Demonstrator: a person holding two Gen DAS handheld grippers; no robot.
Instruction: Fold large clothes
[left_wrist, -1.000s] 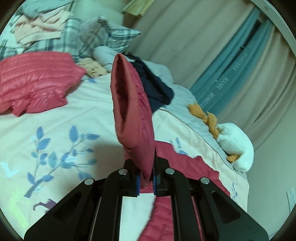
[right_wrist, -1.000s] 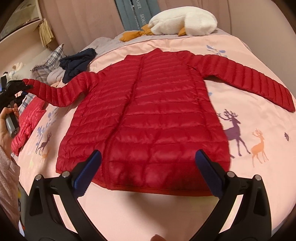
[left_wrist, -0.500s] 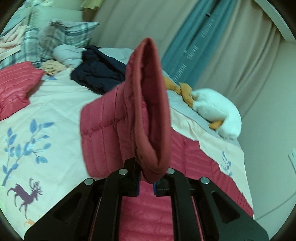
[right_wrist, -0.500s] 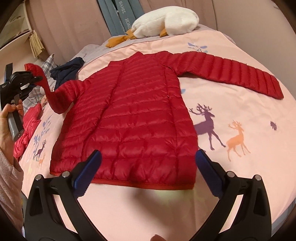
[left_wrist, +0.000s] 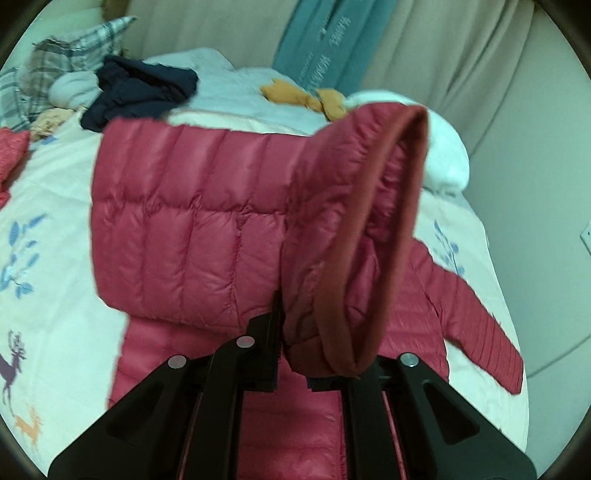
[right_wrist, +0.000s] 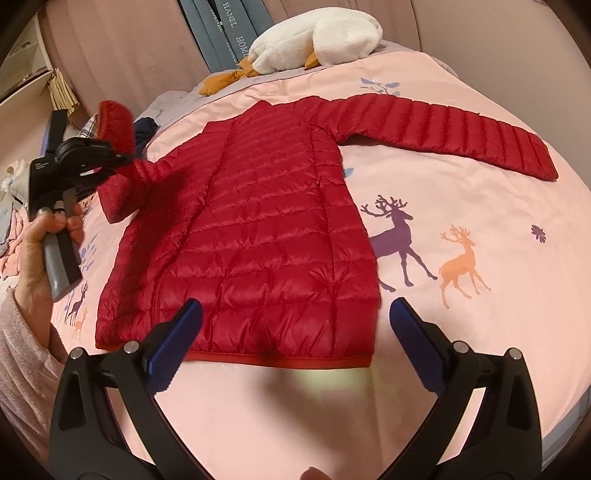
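Observation:
A red quilted puffer jacket (right_wrist: 258, 236) lies flat on the pink bed cover, its hem towards me. Its right sleeve (right_wrist: 443, 129) stretches out across the bed. My left gripper (left_wrist: 291, 354) is shut on the cuff of the left sleeve (left_wrist: 229, 221), which is lifted and bent back over the jacket's left shoulder. In the right wrist view a hand holds that left gripper (right_wrist: 122, 158) at the jacket's left side. My right gripper (right_wrist: 295, 343) stands open just above the hem with nothing between its fingers.
A white plush goose (right_wrist: 314, 40) lies at the head of the bed before the curtains. A dark blue garment (left_wrist: 140, 92), plaid cloth (left_wrist: 77, 44) and another red padded piece (left_wrist: 11, 155) sit along the bed's far left. The deer-printed cover (right_wrist: 461, 258) spreads right of the jacket.
The left gripper has carried the sleeve cuff rightwards over the jacket's body, so the sleeve now bends back on itself. The right gripper has shifted slightly and stays open.

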